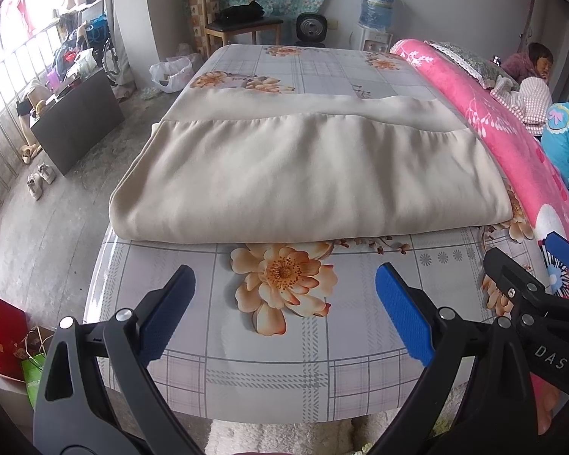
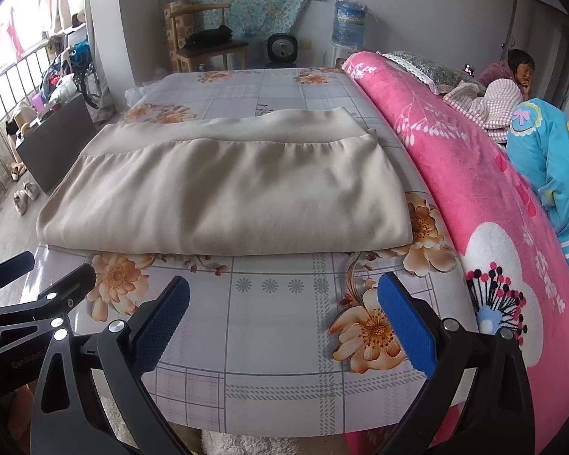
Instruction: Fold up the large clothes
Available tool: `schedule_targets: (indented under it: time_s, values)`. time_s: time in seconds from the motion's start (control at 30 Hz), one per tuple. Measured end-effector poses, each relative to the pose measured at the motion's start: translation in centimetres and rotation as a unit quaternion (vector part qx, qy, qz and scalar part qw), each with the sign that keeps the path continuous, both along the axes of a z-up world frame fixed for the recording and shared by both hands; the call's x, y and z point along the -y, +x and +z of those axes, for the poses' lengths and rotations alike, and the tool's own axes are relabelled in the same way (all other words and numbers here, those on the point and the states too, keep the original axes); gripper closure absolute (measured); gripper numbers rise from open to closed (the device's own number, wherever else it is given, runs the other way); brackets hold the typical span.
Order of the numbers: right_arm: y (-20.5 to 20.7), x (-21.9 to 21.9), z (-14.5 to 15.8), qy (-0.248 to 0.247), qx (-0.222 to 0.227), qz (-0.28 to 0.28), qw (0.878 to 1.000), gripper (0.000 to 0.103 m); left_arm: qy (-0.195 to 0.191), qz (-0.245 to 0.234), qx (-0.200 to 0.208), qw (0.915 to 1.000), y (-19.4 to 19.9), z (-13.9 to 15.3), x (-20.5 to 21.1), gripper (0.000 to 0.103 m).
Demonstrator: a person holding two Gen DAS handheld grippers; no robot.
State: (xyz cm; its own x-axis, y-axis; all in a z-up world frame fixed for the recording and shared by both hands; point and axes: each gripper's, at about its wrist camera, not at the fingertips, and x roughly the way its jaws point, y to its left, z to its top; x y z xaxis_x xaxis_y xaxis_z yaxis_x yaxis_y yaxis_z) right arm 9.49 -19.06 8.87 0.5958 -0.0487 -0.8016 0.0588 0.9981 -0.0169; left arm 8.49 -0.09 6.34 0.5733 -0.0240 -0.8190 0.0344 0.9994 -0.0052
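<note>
Floral-clothed table point(image 1: 284, 341) beside pink blanket point(image 1: 493, 140)

Daylight pours in from the window point(image 1: 7, 38) on my left, blown out to white in both views. The room is evenly bright, shadows soft; a faint sheen lies on the glossy tabletop point(image 1: 106, 265) edge. The fisheye bends straight lines hard toward the corners, which fall to black. Focus is sharp centrally, softer at the rim.
</note>
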Motion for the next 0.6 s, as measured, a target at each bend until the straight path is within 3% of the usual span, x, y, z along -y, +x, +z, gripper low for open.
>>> schedule_targets:
  time_s: [0.6]
  values:
    - [0.14,-0.16,-0.17,-0.004,-0.005,0.003,1.0,0.006,-0.003,0.001,0.001,1.0,0.0,-0.07,0.04,0.011]
